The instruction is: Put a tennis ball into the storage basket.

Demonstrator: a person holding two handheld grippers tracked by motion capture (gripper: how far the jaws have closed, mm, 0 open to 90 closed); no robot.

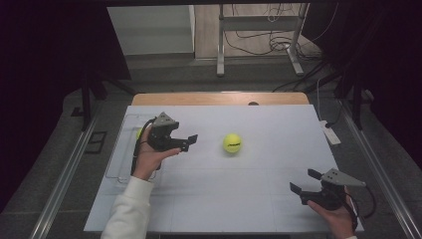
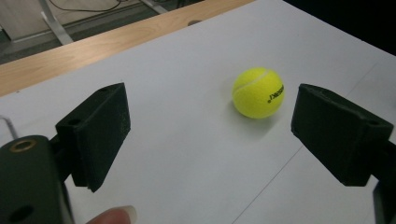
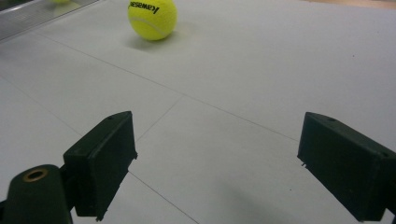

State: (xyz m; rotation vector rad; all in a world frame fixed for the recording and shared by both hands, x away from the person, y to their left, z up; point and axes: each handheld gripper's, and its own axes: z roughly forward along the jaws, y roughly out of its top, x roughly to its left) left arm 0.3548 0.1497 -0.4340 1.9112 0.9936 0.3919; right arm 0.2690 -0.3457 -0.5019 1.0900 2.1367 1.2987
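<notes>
1. High view: the left gripper (image 1: 189, 141) is held above the white table (image 1: 259, 199), its jaws apart and pointing toward the tennis ball (image 1: 232, 143). The ball rests on the table just beyond the jaw tips, clear of them. Behind this gripper, on the side away from the ball, a clear tray (image 1: 119, 164) lies at the table's edge, with a small yellow-green thing (image 1: 140, 133) showing just behind the gripper body. The right gripper (image 1: 304, 186) sits low near the person's edge of the table, jaws spread with nothing between them; the ball lies well apart from it, ahead of its jaws and off to their side.

2. Left gripper view: the left gripper (image 2: 210, 126) has its two black jaws standing wide, and nothing is clamped. The tennis ball (image 2: 258, 92) sits on the table ahead of the tips, nearer the jaw at the picture's right and not touching it. A fingertip (image 2: 114, 215) shows at the bottom edge.

3. Right gripper view: the right gripper (image 3: 217, 154) also has its jaws wide apart over bare table. The tennis ball (image 3: 152, 17) is far ahead, beyond the tip of the jaw at the picture's left. The tray's edge (image 3: 28, 16) runs farther off on that same side.
</notes>
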